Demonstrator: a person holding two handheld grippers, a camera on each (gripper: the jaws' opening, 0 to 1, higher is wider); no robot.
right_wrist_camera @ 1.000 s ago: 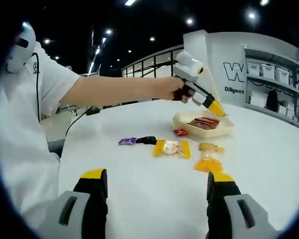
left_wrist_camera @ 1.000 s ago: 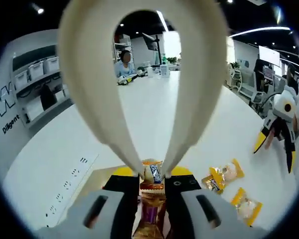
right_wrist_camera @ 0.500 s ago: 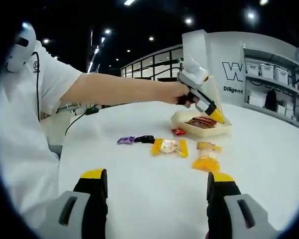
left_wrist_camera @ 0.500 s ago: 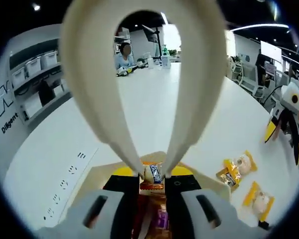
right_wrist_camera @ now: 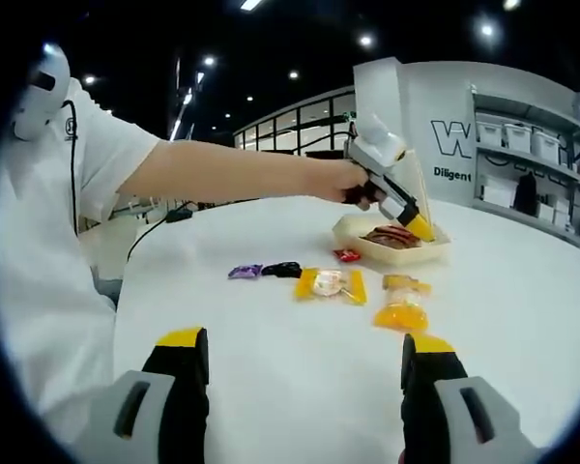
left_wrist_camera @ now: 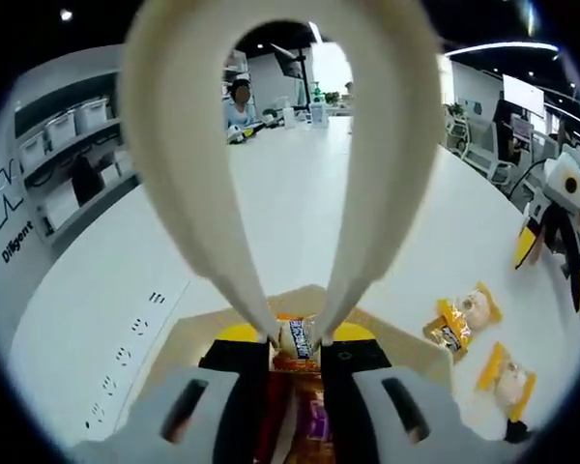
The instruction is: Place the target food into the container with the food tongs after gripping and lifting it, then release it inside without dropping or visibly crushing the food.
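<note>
Gripping a snack (left_wrist_camera: pixel 295 337), tongs (left_wrist_camera: pixel 280 174) overhang the container (left_wrist_camera: pixel 406 340).

A wrapped snack (left_wrist_camera: pixel 297 339) is pinched between cream tongs' (left_wrist_camera: pixel 271 145) tips, just above the beige container (left_wrist_camera: pixel 407 342) holding packets.

A white round table (right_wrist_camera: pixel 300 358) is seen in a large office with ceiling lights. Shelving (right_wrist_camera: pixel 532 164) holding pale storage bins is set against a white wall with dark lettering (right_wrist_camera: pixel 454 140). In the left gripper view, a seated person (left_wrist_camera: pixel 239 104) is glimpsed at the far end of a long white table (left_wrist_camera: pixel 290 184), where bottles (left_wrist_camera: pixel 316 108) are stood together.
</note>
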